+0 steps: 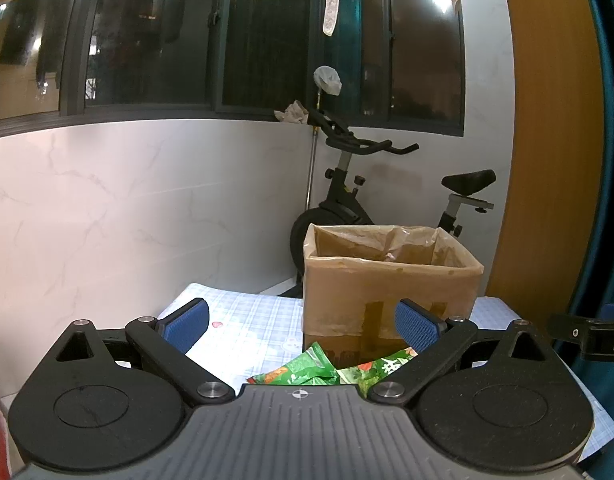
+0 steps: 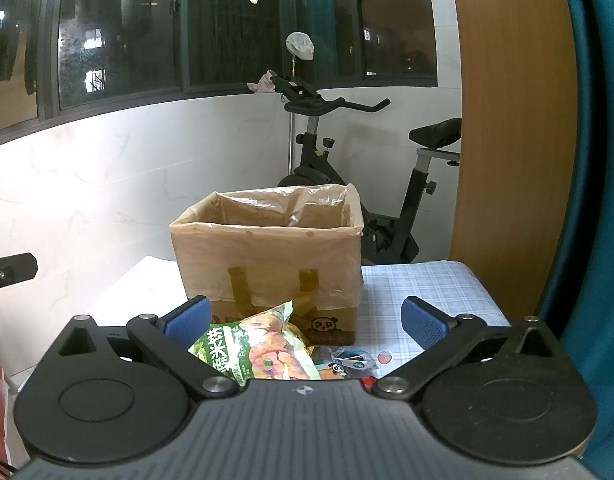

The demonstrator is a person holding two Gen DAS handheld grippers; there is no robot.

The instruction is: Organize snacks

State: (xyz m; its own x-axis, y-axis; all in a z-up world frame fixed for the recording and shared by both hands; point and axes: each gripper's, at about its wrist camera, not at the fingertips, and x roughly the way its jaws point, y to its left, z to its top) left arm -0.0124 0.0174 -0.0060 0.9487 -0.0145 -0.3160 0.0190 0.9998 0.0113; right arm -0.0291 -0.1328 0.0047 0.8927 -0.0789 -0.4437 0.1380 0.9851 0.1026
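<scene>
The main risk here is a poor pinch on the green snack bag [image 2: 259,354]: its film is crinkled, puffy and slick, so fingers closing on a loose corner could let it slide out or drag it against the cardboard box [image 2: 267,256] instead of lifting it. The box is lined with a thin plastic bag that folds over its rim, and a snack carried too low could catch that liner and pull it inward or nudge the box along the checked worktop [image 2: 427,284]. Both tools are empty, jaws spread wide: the left hand-held gripper [image 1: 303,326] and the right hand-held gripper [image 2: 305,320] each sit just in front of the box, facing it. The green bag lies flat on the worktop against the box's near face, printed with white characters and a picture of orange-pink food. Beside it, to the box's near right, lie some small dark wrapped items [image 2: 349,362], probably snacks too, though they are too small to tell.
</scene>
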